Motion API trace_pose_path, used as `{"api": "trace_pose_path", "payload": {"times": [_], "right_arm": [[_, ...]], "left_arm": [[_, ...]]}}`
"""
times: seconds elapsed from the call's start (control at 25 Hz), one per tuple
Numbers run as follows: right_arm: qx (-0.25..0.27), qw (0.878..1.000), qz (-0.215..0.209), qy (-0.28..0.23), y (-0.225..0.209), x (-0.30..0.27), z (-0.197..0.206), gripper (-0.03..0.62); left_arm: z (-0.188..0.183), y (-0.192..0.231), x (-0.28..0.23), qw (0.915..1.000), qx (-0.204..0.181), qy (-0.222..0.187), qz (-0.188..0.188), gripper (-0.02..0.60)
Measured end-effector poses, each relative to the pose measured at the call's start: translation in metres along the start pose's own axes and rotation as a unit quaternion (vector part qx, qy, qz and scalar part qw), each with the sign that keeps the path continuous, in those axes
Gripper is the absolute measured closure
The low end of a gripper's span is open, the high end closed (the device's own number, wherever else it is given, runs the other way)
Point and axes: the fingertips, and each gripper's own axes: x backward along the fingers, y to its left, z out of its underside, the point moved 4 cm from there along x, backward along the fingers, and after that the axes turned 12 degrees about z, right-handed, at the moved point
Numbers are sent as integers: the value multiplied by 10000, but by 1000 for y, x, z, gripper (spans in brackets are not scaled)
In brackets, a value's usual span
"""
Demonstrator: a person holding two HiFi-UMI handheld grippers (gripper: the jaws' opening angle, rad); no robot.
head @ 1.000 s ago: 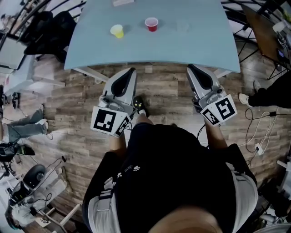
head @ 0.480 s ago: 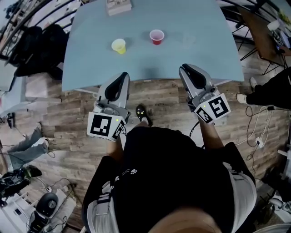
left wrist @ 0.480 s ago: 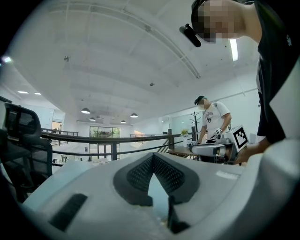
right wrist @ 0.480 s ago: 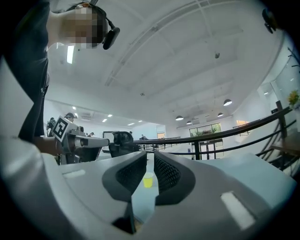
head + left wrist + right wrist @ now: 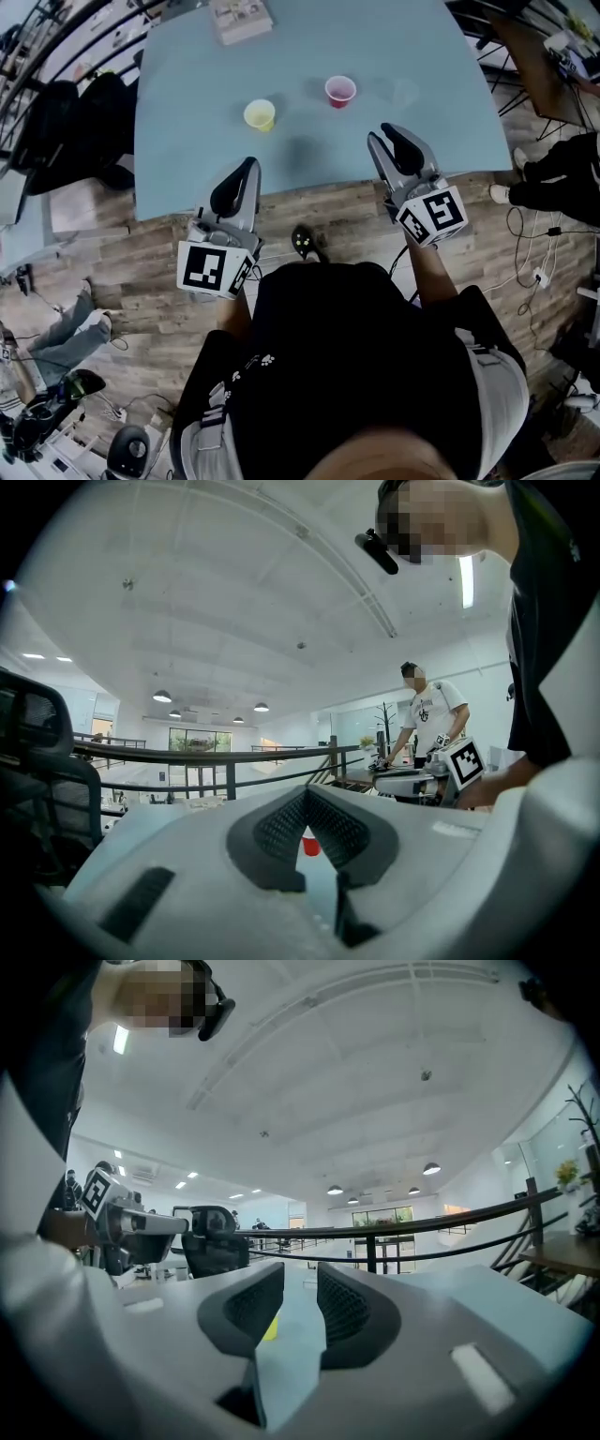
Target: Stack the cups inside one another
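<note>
While the yellow cup (image 5: 260,114) and red cup (image 5: 340,91) stand apart on the tabletop (image 5: 187,122), the left hand-held gripper (image 5: 249,165) hovers clenched, empty, at the tabletop's near edge; the right hand-held gripper (image 5: 384,133), jaws just opening, holds nothing.

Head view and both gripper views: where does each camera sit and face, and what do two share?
Head view: on the head, steeply down at the table; torso, left gripper, right gripper show.
Left gripper view: along its shut jaws toward the red cup.
Right gripper view: along its empty, just-opening jaws toward the yellow cup.
Head view shares both cups.
</note>
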Motion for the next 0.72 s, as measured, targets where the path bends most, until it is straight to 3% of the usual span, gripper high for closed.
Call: {"api": "trace_pose_path", "payload": {"times": [0.24,0.72], "right_arm": [[89,9988,429,211,1,-41,14,423],[341,9956,455,749,-21,-102,47,338]], "left_arm": [[7,45,9,10000,73,15,-27,594],[-9,64,18,9970,298,-319,-643,594]]}}
